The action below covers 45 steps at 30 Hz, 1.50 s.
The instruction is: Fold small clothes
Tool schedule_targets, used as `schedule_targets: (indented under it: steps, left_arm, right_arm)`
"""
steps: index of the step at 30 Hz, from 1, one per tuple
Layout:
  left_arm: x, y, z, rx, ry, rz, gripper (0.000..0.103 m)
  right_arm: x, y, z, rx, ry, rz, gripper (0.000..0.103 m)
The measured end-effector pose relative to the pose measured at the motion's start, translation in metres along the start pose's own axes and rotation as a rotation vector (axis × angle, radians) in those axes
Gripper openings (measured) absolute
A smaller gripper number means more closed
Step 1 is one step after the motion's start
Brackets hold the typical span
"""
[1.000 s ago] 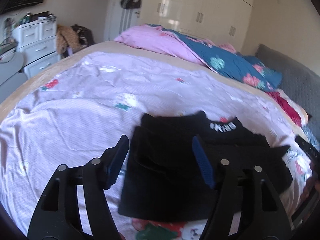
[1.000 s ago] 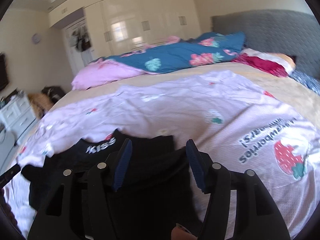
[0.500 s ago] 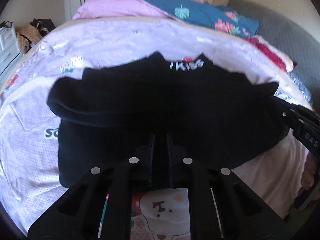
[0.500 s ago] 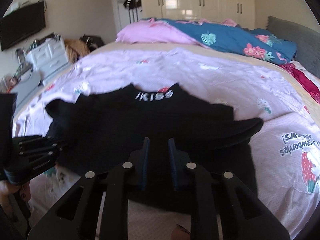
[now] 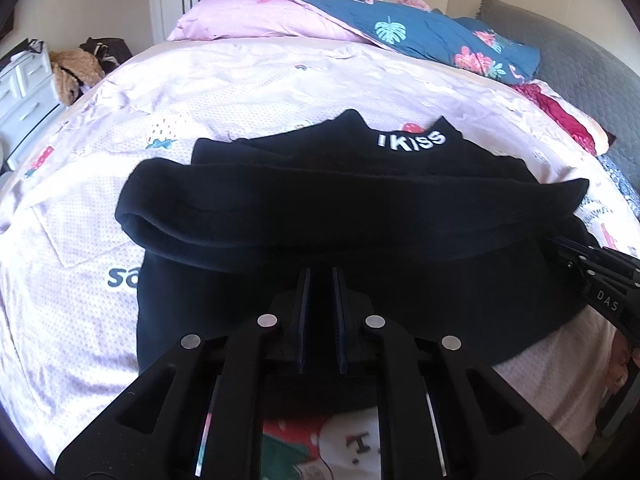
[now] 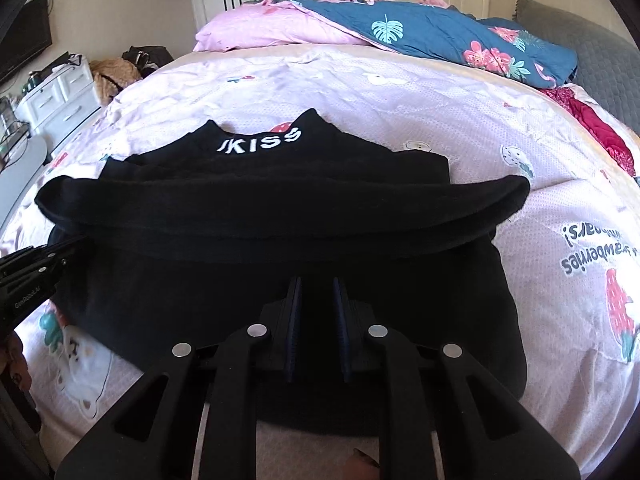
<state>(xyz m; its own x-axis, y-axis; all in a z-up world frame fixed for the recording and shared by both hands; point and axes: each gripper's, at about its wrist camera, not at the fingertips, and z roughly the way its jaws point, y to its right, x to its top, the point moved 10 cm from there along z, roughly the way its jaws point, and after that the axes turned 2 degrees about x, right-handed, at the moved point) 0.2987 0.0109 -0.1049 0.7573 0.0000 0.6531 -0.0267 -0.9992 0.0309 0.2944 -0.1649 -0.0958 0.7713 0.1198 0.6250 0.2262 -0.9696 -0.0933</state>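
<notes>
A black top [image 5: 320, 200] with white "IKISS" lettering [image 5: 412, 140] at its collar lies flat on the pink printed bedsheet [image 5: 80, 280], both sleeves folded across its middle. My left gripper [image 5: 320, 272] is shut on the near hem toward the garment's left side, with black cloth between its blue pads. In the right wrist view the same top [image 6: 280, 208] fills the middle, and my right gripper [image 6: 316, 280] has its pads pinched on the near hem toward the right side. Each gripper shows at the edge of the other's view: the right gripper [image 5: 560, 240], the left gripper [image 6: 72, 246].
A pink pillow [image 5: 256, 20] and a blue floral quilt [image 5: 420, 36] lie at the far end of the bed. A grey padded headboard [image 5: 568, 56] runs along the right. White drawers [image 6: 52, 96] and heaped clothes [image 6: 116, 72] stand off the bed's left side.
A second ago both grippers hung open over the top. They dropped toward its near hem and closed on the cloth; in the last half second they hardly shifted.
</notes>
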Motion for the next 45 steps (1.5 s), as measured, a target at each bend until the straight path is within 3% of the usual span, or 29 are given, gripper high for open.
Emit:
schedule_targets:
  steps: [10,19,24,26,29,31,35,38,41,45]
  left_arm:
    - [0.013,-0.01,0.026,0.032,-0.027,-0.013,0.008]
    - [0.04,-0.018,0.04,0.029,0.001,-0.033,0.011]
    - [0.059,-0.032,0.043,0.038,0.027,-0.065,0.029]
    - [0.066,-0.042,0.039,0.025,0.052,-0.107,0.029]
    - [0.077,-0.065,0.024,0.033,0.115,-0.177,0.044]
    - [0.08,-0.085,0.015,0.04,0.14,-0.235,0.045]
    - [0.079,-0.123,0.004,0.024,0.154,-0.356,0.053]
    - [0.073,-0.134,0.004,-0.016,0.126,-0.405,0.059]
    - [0.063,-0.137,0.012,-0.033,0.06,-0.389,0.059]
    - [0.055,-0.12,0.034,-0.083,-0.005,-0.35,0.059]
  right_arm:
    - [0.027,0.005,0.03,-0.004,-0.02,-0.003,0.015]
    - [0.053,0.012,0.044,0.04,0.008,0.07,0.015]
    - [0.062,0.021,0.049,0.029,0.032,0.109,0.015]
    - [0.066,0.029,0.049,0.004,0.045,0.125,0.015]
    - [0.077,0.046,0.046,-0.033,0.069,0.155,0.016]
    - [0.084,0.062,0.036,-0.062,0.099,0.172,0.017]
    - [0.085,0.092,0.024,-0.093,0.121,0.232,0.04]
    - [0.079,0.106,0.026,-0.124,0.097,0.239,0.042]
    - [0.071,0.111,0.032,-0.124,0.054,0.238,0.058]
    - [0.068,0.109,0.041,-0.124,0.027,0.224,0.061]
